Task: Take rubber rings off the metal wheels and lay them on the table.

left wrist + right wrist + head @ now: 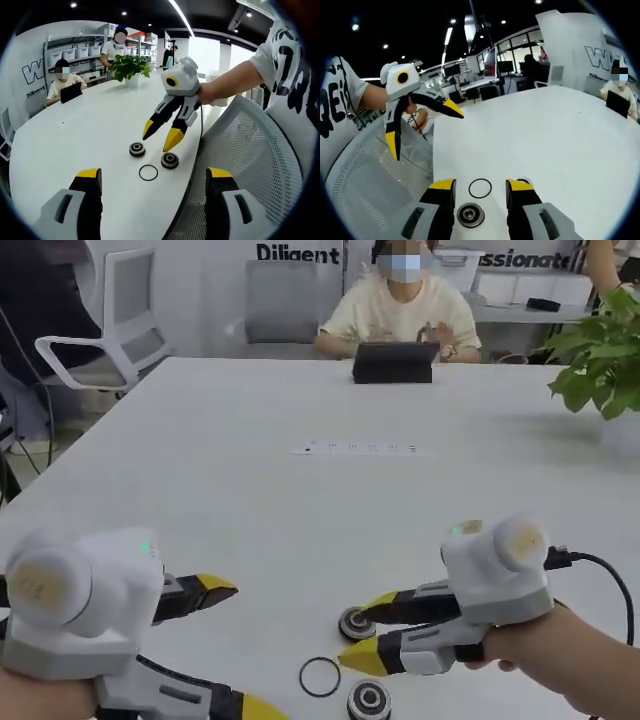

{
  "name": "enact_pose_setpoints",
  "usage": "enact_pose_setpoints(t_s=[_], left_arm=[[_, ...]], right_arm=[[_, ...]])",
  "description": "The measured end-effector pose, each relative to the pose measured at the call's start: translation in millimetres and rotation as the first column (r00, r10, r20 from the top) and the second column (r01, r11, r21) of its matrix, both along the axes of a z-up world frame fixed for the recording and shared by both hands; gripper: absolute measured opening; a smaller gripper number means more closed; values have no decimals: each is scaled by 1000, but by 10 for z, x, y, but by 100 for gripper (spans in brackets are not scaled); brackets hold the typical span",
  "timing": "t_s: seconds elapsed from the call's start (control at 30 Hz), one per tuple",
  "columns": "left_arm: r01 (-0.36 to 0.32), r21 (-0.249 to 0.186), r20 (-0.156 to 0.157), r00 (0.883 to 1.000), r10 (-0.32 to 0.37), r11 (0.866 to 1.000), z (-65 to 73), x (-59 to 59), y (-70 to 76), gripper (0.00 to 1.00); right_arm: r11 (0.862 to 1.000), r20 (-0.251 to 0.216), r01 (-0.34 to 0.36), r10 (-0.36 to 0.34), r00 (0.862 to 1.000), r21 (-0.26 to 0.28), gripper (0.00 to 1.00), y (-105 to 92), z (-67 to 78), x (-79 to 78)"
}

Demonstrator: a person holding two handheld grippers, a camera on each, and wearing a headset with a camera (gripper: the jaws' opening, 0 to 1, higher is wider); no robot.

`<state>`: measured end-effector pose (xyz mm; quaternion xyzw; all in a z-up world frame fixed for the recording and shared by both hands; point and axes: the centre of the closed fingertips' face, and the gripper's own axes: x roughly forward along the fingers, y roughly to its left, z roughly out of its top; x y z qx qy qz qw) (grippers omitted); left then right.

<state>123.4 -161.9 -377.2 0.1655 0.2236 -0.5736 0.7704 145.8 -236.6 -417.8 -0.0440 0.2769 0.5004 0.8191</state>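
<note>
Two small metal wheels with dark rims lie near the table's front edge, one [357,624] [137,149] by my right gripper's upper jaw, the other [369,700] [170,160] [470,214] closer to me. A loose black rubber ring [320,677] [148,172] [480,188] lies flat beside them. My right gripper [356,637] [157,142] [481,185] hovers open just over the wheels, holding nothing. My left gripper [238,650] [153,175] [426,135] is wide open and holds nothing, a short way left of the ring.
A white power strip [355,449] lies mid-table. At the far end a person sits behind a dark tablet [395,362]. A plant [600,350] stands at the right, and a white chair [110,330] at the left. A mesh chair back [250,150] is close behind me.
</note>
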Motion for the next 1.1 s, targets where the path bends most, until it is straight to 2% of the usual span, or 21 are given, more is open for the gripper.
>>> enact_pose_setpoints(t_s=[0.27, 0.7, 1.1], left_arm=[[17, 13, -3, 1000, -17, 1000, -26, 5, -70, 82], [57, 11, -4, 998, -57, 998, -26, 25, -263, 80], [82, 17, -17, 996, -82, 996, -97, 35, -397, 74]], right_arm=[[1000, 33, 15, -15, 999, 3, 40, -132, 73, -71], [999, 39, 49, -50, 998, 24, 41, -280, 93, -146], [999, 42, 44, -44, 998, 12, 42, -308, -4, -246]])
